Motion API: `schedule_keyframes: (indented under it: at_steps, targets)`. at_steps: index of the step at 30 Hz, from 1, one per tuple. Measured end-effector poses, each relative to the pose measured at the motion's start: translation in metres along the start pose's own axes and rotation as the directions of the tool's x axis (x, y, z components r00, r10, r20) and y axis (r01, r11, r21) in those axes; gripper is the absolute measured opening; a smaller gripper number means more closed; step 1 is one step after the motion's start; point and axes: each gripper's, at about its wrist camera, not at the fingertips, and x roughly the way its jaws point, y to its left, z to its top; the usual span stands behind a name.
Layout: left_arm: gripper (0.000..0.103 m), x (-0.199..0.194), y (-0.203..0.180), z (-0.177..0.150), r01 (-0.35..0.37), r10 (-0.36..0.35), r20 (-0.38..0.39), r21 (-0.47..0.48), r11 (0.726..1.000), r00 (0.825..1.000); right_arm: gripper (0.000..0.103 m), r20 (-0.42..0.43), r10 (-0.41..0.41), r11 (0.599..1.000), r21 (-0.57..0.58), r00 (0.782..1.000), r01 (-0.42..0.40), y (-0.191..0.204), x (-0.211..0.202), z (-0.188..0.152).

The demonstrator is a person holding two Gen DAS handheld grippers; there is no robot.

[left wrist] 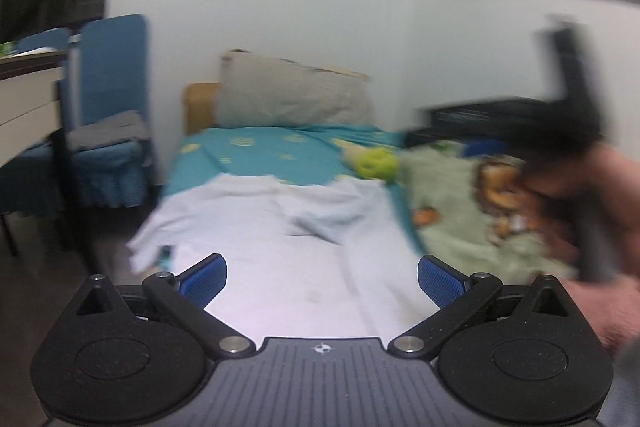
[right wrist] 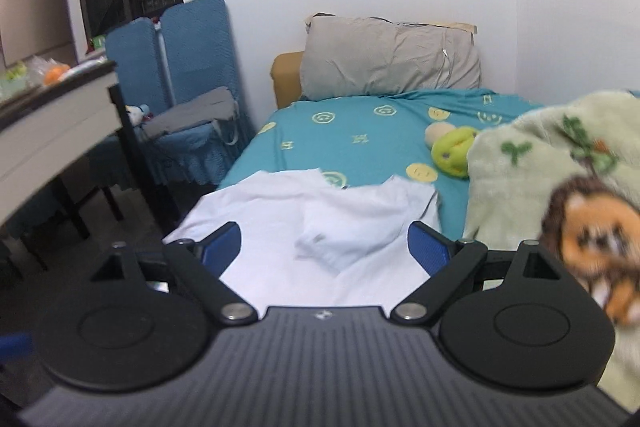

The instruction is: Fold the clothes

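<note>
Shirt [right wrist: 280, 227]: spread on bed [right wrist: 360, 131], one part folded in at 12 o'clock.
Left hand-held gripper [left wrist: 322, 281]: jaws apart, empty.
Right hand-held gripper [right wrist: 324, 247]: jaws apart, empty.
Advice: pinch edges evenly, keep cloth flat.

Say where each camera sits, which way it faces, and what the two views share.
Left wrist: on the left tongs, open, facing up the bed over the white shirt toward the pillow; the right tongs and the person's hand blur at right.
Right wrist: on the right tongs, open, facing the same way; only its own blue fingers show.
Shared: shirt, bed, pillow, green toy, blanket, blue chairs.
</note>
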Motion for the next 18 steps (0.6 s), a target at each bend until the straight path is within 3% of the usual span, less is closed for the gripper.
schedule_keyframes:
  at_steps: [4,9,10,11,13,14,15,18]
  targets:
    - [0.103,-0.008,0.036,0.008,-0.095,0.096,0.032,-0.027,0.995,0.995,0.092,0.065,0.020,1.000,-0.011,0.998,-0.019,0.021,-0.029,-0.030]
    - [0.103,-0.007,0.060,-0.005,-0.134,0.136,0.027,-0.069,0.989,0.990,0.089,0.086,0.033,0.999,-0.001,0.996,-0.033,0.030,-0.031,-0.059]
    - [0.103,-0.005,0.061,-0.008,-0.141,0.143,0.026,-0.069,0.988,0.989,0.083,0.086,0.036,0.999,-0.002,0.996,-0.036,0.031,-0.031,-0.064]
    - [0.103,-0.004,0.061,-0.009,-0.149,0.151,0.025,-0.066,0.987,0.988,0.068,0.084,0.027,1.000,-0.008,0.996,-0.026,0.032,-0.030,-0.066]
    - [0.103,-0.002,0.061,-0.013,-0.166,0.167,0.022,-0.060,0.984,0.986,0.049,0.078,0.000,1.000,-0.025,0.997,0.002,0.032,-0.028,-0.068]
    - [0.103,-0.001,0.061,-0.014,-0.166,0.168,0.020,-0.066,0.984,0.986,0.020,0.076,-0.014,0.999,-0.034,0.997,0.017,0.032,-0.027,-0.070]
    - [0.103,0.001,0.062,-0.015,-0.163,0.164,0.018,-0.075,0.984,0.986,0.007,0.073,-0.028,0.999,-0.043,0.997,0.031,0.033,-0.026,-0.071]
    - [0.103,0.003,0.064,-0.016,-0.156,0.158,0.006,-0.092,0.983,0.987,0.008,0.065,-0.018,1.000,-0.017,0.998,0.019,0.028,-0.025,-0.075]
